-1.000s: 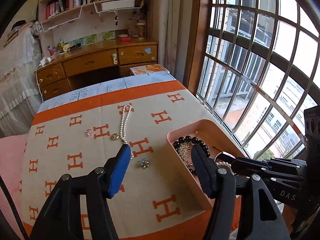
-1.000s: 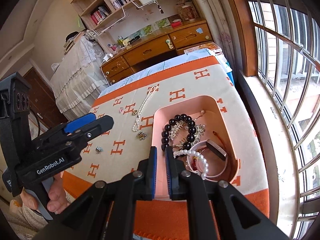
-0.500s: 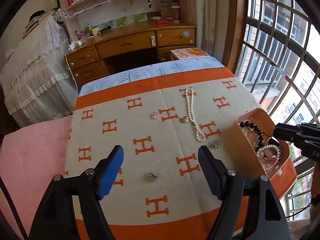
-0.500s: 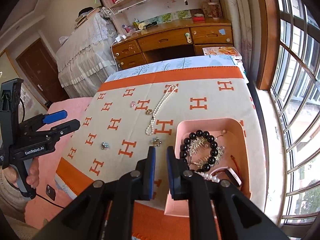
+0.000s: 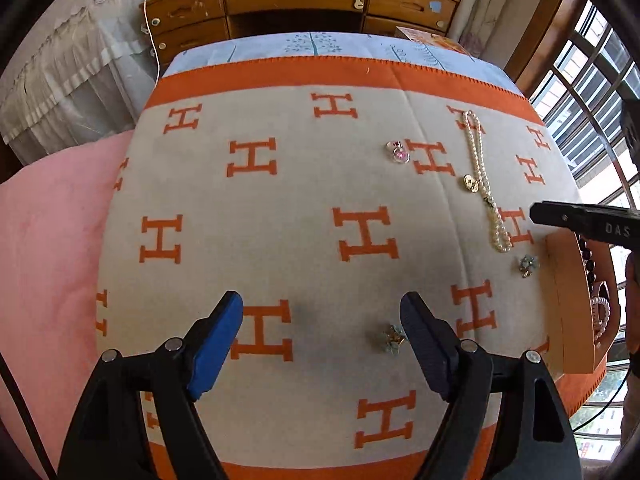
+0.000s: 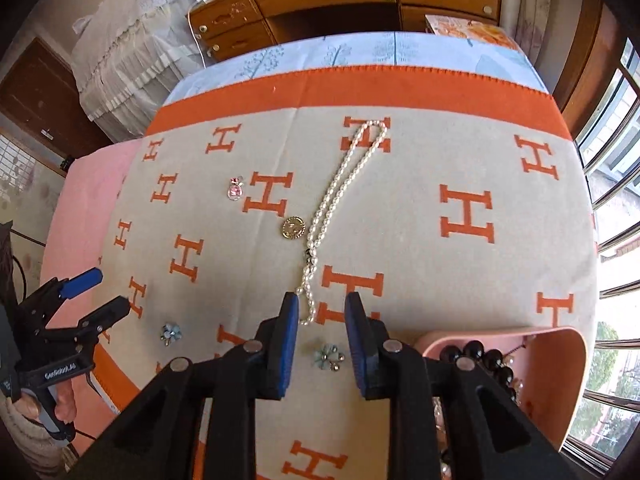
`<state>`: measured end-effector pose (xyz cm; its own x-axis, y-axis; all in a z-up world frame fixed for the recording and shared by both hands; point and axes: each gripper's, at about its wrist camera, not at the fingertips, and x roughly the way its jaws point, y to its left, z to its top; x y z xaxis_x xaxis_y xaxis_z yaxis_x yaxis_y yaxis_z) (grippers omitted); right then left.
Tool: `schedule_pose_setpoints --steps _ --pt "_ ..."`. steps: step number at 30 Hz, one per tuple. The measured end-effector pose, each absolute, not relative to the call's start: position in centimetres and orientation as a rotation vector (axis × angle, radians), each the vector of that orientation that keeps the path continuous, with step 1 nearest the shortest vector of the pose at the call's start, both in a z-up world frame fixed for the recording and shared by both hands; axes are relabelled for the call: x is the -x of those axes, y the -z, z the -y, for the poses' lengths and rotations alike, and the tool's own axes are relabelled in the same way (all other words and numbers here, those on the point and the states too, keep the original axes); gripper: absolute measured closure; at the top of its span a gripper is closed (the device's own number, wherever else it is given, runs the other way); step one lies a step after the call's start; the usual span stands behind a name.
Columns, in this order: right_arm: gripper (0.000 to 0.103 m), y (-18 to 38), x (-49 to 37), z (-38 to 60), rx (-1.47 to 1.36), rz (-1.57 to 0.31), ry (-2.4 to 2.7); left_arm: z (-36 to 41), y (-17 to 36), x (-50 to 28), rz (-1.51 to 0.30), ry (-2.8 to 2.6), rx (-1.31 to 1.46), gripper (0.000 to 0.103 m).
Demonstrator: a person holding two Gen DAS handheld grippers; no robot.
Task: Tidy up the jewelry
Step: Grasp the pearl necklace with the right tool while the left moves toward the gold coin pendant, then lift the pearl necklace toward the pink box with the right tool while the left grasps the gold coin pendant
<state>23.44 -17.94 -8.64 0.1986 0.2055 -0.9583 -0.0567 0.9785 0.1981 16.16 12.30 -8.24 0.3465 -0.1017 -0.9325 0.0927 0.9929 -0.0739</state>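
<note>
Left gripper (image 5: pixel 322 316) jaws opening wide, nothing gripped; flower earring (image 5: pixel 393 338) by its right jaw. Right gripper (image 6: pixel 322 316) jaws opening, empty, over second flower earring (image 6: pixel 329 356). Pink tray (image 6: pixel 560 376) lower right.

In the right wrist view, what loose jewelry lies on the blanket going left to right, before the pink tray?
Blue flower earring → pink charm → gold coin pendant → second blue flower earring → pink tray.
</note>
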Motion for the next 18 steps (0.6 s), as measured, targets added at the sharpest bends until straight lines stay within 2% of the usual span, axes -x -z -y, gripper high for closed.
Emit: schedule_pose_setpoints --steps 8,13,14,17,18 --pt "0.078 11.8 -26.0 16.2 -0.115 -1.434 -0.161 -11.7 9.3 -16.6 -1.220 0.179 -0.001 0.024" --pt "0.078 11.7 -25.8 14.0 0.065 -1.379 -0.148 -10.9 9.1 -18.6 -1.209 0.179 -0.015 0.024" --pt "0.079 11.7 -25.5 13.5 0.109 -1.369 -0.147 -10.6 9.1 -19.0 -1.206 0.183 -0.019 0.024" --pt "0.095 11.6 -25.0 13.5 0.165 -1.353 -0.131 -9.3 8.6 -20.2 -1.191 0.212 -0.042 0.024" --pt "0.096 11.5 -25.1 14.0 0.143 -1.360 -0.138 -8.7 8.5 -20.6 -1.185 0.223 -0.050 0.024"
